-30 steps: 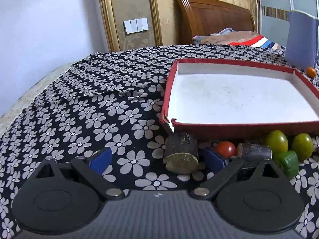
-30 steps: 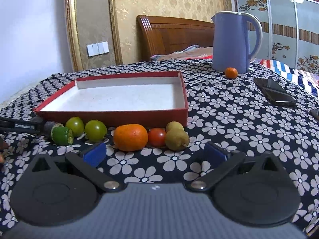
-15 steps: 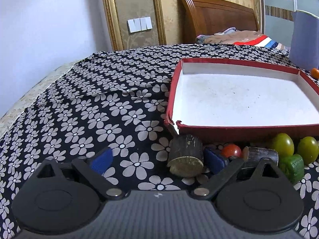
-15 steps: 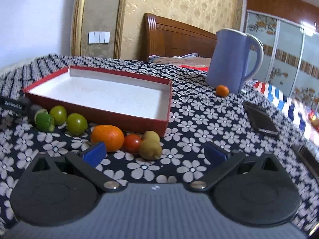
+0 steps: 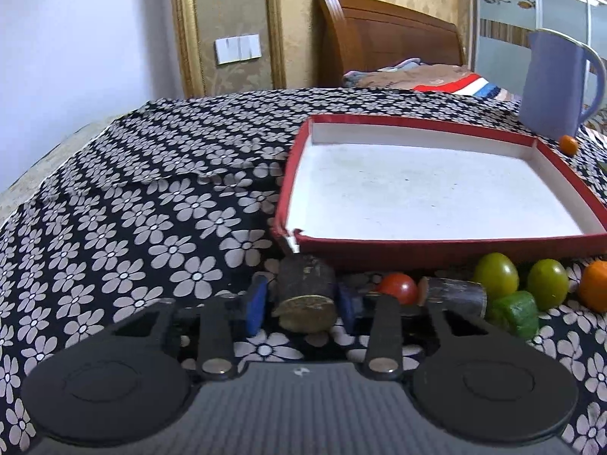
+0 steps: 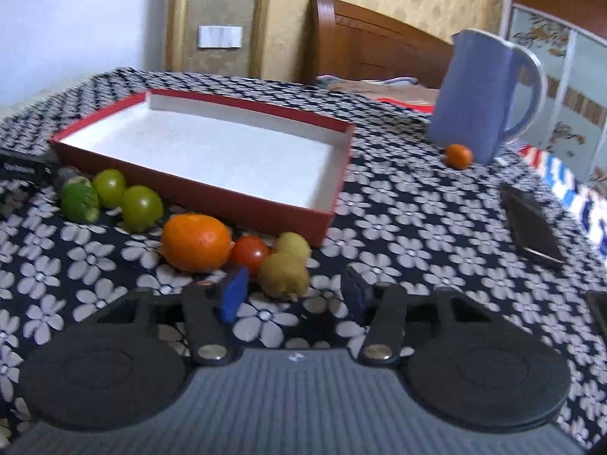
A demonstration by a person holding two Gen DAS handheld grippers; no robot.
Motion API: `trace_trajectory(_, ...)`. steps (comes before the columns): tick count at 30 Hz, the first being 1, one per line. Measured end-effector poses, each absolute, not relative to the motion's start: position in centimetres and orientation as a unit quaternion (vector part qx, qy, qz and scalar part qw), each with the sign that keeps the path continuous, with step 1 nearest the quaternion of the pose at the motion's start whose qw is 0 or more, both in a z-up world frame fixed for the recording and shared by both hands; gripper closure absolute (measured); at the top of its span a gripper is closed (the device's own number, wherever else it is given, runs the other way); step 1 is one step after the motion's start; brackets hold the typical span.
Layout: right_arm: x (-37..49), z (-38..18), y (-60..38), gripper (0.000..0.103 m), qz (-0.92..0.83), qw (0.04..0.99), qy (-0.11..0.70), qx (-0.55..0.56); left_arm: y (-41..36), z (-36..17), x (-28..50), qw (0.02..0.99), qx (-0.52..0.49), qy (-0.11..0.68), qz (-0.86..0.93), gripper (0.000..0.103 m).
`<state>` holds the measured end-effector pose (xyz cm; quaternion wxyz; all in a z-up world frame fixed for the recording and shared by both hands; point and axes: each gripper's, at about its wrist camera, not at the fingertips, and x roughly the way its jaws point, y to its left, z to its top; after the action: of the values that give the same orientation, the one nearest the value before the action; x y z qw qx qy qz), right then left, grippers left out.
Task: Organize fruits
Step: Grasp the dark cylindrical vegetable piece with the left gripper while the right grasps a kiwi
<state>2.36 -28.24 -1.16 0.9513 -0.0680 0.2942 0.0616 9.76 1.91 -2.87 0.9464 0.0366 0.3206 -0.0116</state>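
A table draped in black cloth (image 5: pixel 125 208) printed with pale flowers carries a shallow red cardboard tray (image 5: pixel 447 244) with a white, matte floor. The left gripper (image 5: pixel 305 305) has its blue pads closed against a stubby, dark, rough-barked cylinder (image 5: pixel 305 295) by the tray's near corner. The right gripper (image 6: pixel 294 294) is partly open, holding nothing, its pads flanking a dull brown pear-shaped fruit (image 6: pixel 284 275). A glossy orange (image 6: pixel 195 242) and small red tomato (image 6: pixel 250 254) sit beside it, touching.

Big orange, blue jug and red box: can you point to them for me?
big orange (image 6: pixel 195 242), right wrist view, middle of its peel.
blue jug (image 6: pixel 476 96), right wrist view, front of its body.
red box (image 5: pixel 447 252), left wrist view, near outer wall.
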Motion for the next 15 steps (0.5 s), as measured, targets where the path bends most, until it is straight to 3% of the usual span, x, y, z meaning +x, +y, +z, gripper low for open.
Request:
trace_trajectory(3,2.9,-1.1,-28.4,0.077,0.071,0.948,0.303,-0.059,1.8,-2.9,9.8,0.946,0.04,0.32,-0.013,0.071)
trace_trajectory(15,1.5,-0.7,-28.9,0.076,0.065,0.954,0.29,-0.038,2.5,-2.7,9.4,0.946,0.022,0.321,-0.024,0.071)
